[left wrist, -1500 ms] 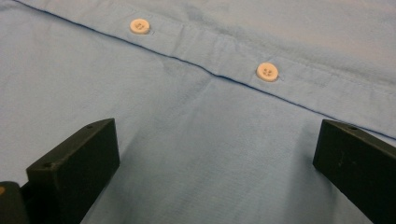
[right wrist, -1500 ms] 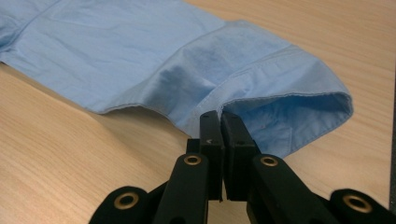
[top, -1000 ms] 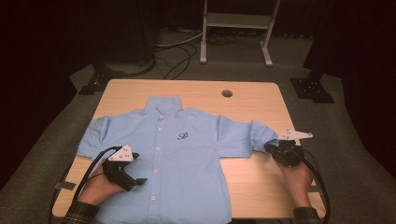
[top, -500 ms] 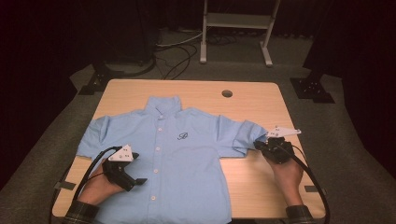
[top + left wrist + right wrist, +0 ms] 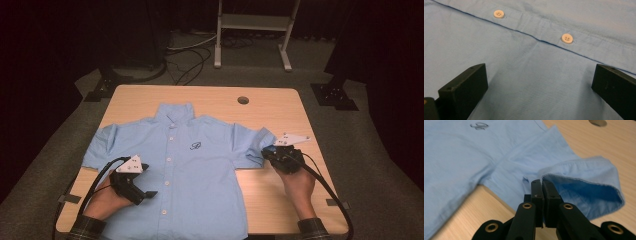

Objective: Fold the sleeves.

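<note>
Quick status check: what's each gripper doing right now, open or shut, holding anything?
Left gripper: open, jaws wide apart over the light blue button-up shirt, gripping nothing.
Right gripper: shut on the hem of the shirt's short sleeve, lifting its edge.

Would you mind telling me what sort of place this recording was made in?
Probably a lab or studio set up for recording: a wooden table with a shirt on it stands on grey carpet, with dark surroundings, loose cables and a metal stand behind.
</note>
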Available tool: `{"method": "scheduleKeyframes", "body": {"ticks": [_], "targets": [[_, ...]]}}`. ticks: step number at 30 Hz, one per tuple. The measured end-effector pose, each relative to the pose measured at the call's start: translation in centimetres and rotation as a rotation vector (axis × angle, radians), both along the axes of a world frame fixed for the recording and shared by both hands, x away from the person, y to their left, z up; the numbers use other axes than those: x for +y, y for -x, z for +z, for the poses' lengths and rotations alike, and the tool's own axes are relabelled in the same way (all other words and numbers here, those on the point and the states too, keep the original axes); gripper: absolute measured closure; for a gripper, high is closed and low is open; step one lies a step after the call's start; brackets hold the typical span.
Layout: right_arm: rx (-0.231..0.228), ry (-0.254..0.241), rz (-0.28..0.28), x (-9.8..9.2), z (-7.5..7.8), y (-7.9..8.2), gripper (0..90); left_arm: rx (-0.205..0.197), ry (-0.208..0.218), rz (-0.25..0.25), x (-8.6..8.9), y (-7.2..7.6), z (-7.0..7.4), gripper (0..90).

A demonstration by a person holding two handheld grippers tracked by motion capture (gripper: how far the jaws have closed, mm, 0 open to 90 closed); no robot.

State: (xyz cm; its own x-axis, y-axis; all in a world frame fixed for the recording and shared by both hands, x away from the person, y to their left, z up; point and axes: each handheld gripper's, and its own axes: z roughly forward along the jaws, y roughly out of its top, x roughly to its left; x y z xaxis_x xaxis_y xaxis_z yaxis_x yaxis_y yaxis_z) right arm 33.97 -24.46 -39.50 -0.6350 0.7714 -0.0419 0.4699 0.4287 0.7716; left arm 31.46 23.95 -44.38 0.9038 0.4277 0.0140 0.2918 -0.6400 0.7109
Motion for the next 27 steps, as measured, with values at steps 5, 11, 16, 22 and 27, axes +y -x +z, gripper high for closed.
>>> {"method": "scheduleKeyframes", "body": {"ticks": [5, 11, 16, 22, 27], "targets": [[0.003, 0.024, 0.030, 1.9, 0.1, -0.5, 88.1, 0.000, 0.000, 0.000, 0.0, 0.0, 0.0, 0.0], [-0.005, 0.007, 0.071, 4.2, 0.4, -1.0, 88.0, 0.000, 0.001, 0.001, 0.0, 0.0, 0.0, 0.0], [0.000, 0.000, 0.087, 5.6, 0.4, -1.5, 88.1, 0.000, 0.001, 0.001, 0.0, 0.0, 0.0, 0.0], [-0.022, 0.086, 0.130, 9.6, 0.9, -1.9, 88.0, 0.000, 0.000, 0.000, 0.0, 0.0, 0.0, 0.0], [-0.016, 0.065, 0.189, 12.7, 0.9, -3.0, 88.0, -0.001, 0.001, 0.001, 0.0, 0.0, 0.0, 0.0]]}}
